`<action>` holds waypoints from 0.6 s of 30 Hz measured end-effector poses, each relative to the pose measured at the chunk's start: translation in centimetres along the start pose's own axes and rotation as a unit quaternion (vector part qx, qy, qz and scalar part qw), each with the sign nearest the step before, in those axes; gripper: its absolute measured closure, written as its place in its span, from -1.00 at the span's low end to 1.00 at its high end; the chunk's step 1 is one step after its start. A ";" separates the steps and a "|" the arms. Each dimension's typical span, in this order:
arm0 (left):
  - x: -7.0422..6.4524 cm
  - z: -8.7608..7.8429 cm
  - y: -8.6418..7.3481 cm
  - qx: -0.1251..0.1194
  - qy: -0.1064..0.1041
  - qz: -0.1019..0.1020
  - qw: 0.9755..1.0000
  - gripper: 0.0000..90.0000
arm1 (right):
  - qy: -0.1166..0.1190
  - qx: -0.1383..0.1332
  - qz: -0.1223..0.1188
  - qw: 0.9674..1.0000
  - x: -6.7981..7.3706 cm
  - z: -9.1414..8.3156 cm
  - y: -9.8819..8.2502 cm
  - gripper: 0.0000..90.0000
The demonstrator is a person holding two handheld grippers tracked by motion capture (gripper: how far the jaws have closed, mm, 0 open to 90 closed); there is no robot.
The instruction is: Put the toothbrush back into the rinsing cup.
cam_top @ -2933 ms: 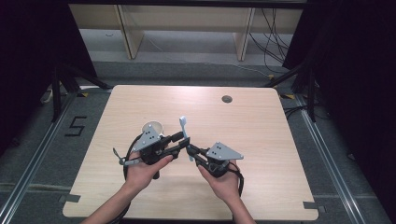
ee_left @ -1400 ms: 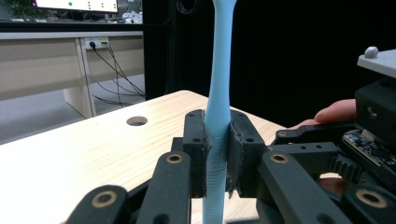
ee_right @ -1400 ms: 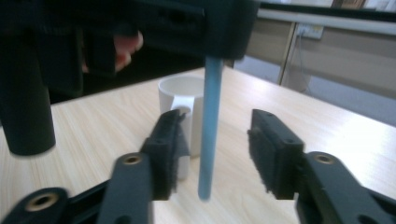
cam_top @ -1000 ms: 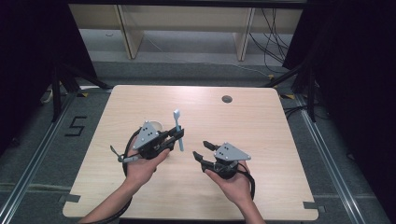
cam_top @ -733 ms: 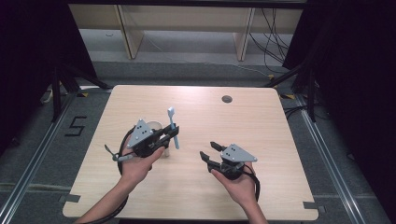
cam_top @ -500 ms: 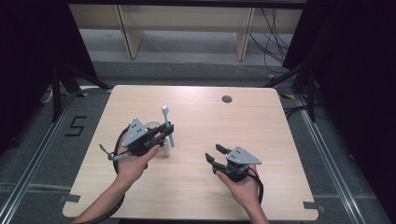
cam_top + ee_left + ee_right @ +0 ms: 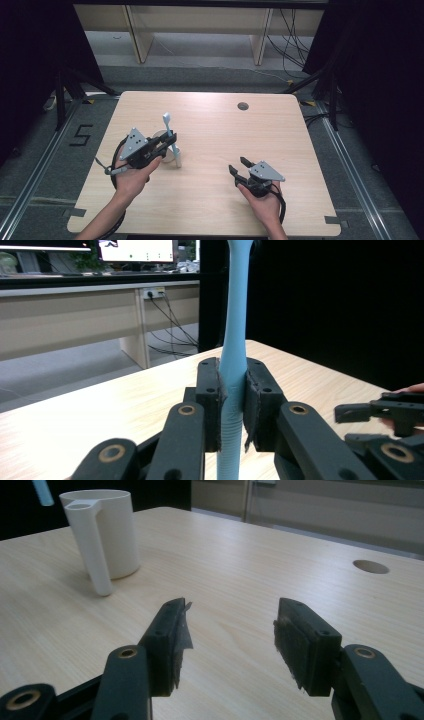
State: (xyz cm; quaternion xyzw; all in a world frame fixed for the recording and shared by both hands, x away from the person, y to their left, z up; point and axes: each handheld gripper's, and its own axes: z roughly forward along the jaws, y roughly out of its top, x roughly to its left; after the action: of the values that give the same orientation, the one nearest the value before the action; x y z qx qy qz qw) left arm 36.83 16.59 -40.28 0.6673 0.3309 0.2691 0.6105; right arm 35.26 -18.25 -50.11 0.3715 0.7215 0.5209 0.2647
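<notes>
While the left gripper (image 7: 169, 141) hung over the table's (image 7: 215, 200) left half in the high view, its jaws were clamped on a pale blue spoon (image 7: 171, 140) held nearly upright, handle end up, with the lower end close to the wood beside a white cup (image 7: 161, 136) that the gripper largely hid. The right gripper (image 7: 239, 166) sat low near the front edge, on the right half and well apart from the spoon, its jaws spread with nothing between them. A round hole (image 7: 243, 106) marked the table near the far edge. In the left gripper view, the pads (image 7: 209, 390) pressed on the spoon (image 7: 233, 365) from both sides at the ribbed part of its stem, which ran straight up out of the frame; the right gripper (image 7: 387, 415) showed farther off at the right. In the right gripper view, the jaws stood wide and empty above bare wood, and the cup (image 7: 102, 532) stood upright toward the far left with its long handle facing the camera and a bit of the spoon (image 7: 42, 492) above it. By my reading the spoon was already picked up and in one grip; putting it into the cup, or laying it down, was what remained, and the cup looked untouched.
</notes>
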 end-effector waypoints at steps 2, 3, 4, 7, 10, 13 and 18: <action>0.4 -0.5 -0.1 -0.001 0.008 -0.002 1.000 0.74 | -0.013 0.000 -0.001 1.000 -0.1 0.0 -0.4 0.06; 0.4 -0.5 -0.1 -0.001 0.008 -0.002 1.000 0.74 | -0.013 0.000 -0.001 1.000 -0.1 0.0 -0.4 0.06; 0.5 -0.8 -0.1 -0.004 0.012 -0.003 1.000 0.74 | -0.019 0.009 0.015 1.000 0.1 -0.2 -0.5 0.07; 0.7 -1.0 -0.2 -0.003 0.015 -0.002 1.000 0.74 | -0.022 0.000 -0.005 1.000 -0.3 -0.1 -0.7 0.08; 1.0 -1.2 -0.2 -0.003 0.019 -0.004 1.000 0.74 | -0.030 -0.003 -0.015 0.999 -0.5 -0.1 -0.7 0.08; 1.2 -1.4 -0.2 -0.004 0.022 -0.007 1.000 0.74 | -0.028 -0.003 0.003 1.000 -0.4 -0.1 -0.7 0.08; 1.3 -1.6 -0.1 -0.007 0.027 -0.004 1.000 0.74 | -0.022 -0.007 0.002 1.000 -0.5 -0.1 -0.8 0.08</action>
State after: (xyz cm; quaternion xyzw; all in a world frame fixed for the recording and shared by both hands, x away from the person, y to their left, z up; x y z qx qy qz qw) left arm 36.45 18.63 -40.28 0.6542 0.3484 0.2867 0.6070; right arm 35.30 -18.88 -50.86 0.3822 0.7113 0.5181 0.2819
